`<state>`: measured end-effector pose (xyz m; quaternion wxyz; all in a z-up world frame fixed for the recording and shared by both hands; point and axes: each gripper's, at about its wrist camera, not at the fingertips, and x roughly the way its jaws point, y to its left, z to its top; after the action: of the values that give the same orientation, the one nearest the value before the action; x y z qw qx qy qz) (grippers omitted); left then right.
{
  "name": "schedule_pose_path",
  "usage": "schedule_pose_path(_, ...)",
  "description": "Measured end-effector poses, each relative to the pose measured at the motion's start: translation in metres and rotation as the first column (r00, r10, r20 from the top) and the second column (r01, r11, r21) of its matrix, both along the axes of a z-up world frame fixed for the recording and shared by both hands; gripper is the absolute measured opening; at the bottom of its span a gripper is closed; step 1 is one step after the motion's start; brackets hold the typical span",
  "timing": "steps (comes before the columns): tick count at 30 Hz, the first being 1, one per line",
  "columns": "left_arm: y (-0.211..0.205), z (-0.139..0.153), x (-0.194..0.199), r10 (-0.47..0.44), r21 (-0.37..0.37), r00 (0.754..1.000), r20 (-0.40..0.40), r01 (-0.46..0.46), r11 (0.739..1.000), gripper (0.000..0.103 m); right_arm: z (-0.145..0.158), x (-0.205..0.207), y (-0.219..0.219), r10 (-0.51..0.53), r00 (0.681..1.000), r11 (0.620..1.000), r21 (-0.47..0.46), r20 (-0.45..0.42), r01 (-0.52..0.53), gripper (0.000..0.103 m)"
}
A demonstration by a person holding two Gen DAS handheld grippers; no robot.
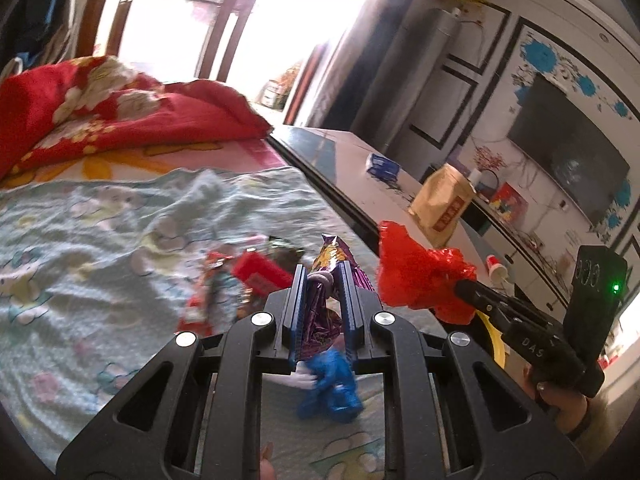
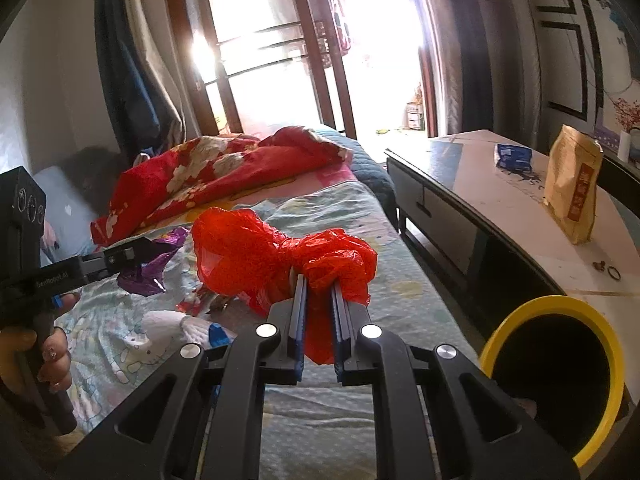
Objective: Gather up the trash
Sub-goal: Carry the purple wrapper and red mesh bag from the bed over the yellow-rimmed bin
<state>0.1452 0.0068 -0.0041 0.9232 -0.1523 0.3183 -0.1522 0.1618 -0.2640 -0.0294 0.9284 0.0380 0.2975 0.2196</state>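
Nearest the left wrist camera, the left gripper (image 1: 323,276) had its blue-padded fingers pressed onto a crinkled purple foil snack wrapper (image 1: 326,312), which stood up between them and poked out above the tips. Below the wrapper hung a blurred blue and white scrap (image 1: 332,388); whether it was held or lay on the bed could not be told. Just past the fingertips, a small heap of red and silver wrappers (image 1: 240,280) lay on the pale green cartoon-print blanket (image 1: 100,240).

Close to the right wrist camera, the right gripper (image 2: 318,280) was pinching a crumpled red plastic bag (image 2: 256,256), the thin film bunched between its pads and ballooning above them over the bed. Low at the right of that view stood a round bin with a yellow rim (image 2: 592,320) and a dark inside, beside the bed.

Farther off, a red floral quilt (image 2: 208,176) was piled near the head of the bed. On the white cabinet top (image 2: 500,200) alongside the bed stood a tan paper pouch (image 2: 574,184), with a small blue packet (image 2: 512,156) well behind it.
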Motion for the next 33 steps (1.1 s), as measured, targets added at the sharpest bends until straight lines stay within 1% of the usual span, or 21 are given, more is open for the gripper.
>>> schedule_pose_path(5, -0.026, 0.007, 0.006, -0.054, 0.016, 0.998, 0.021, 0.054, 0.998, 0.011, 0.004, -0.001, -0.018, -0.04, 0.999, 0.999, 0.015, 0.011, 0.04, 0.011)
schedule_pose_path(13, -0.061, 0.012, 0.014, -0.127, 0.037, 0.991, 0.033, 0.126, 0.991, 0.011, 0.007, -0.001, -0.048, -0.11, 0.994, 0.993, 0.033, 0.023, 0.11, 0.011)
schedule_pose_path(22, -0.099, 0.008, 0.017, -0.204, 0.062, 0.978, 0.033, 0.202, 0.977, 0.011, 0.006, -0.002, -0.086, -0.193, 0.981, 0.98, 0.05, 0.019, 0.192, 0.011)
schedule_pose_path(33, -0.139, 0.006, 0.019, -0.275, 0.075, 0.961, 0.042, 0.271, 0.96, 0.011, -0.001, -0.001, -0.114, -0.267, 0.964, 0.963, 0.047, 0.004, 0.266, 0.011)
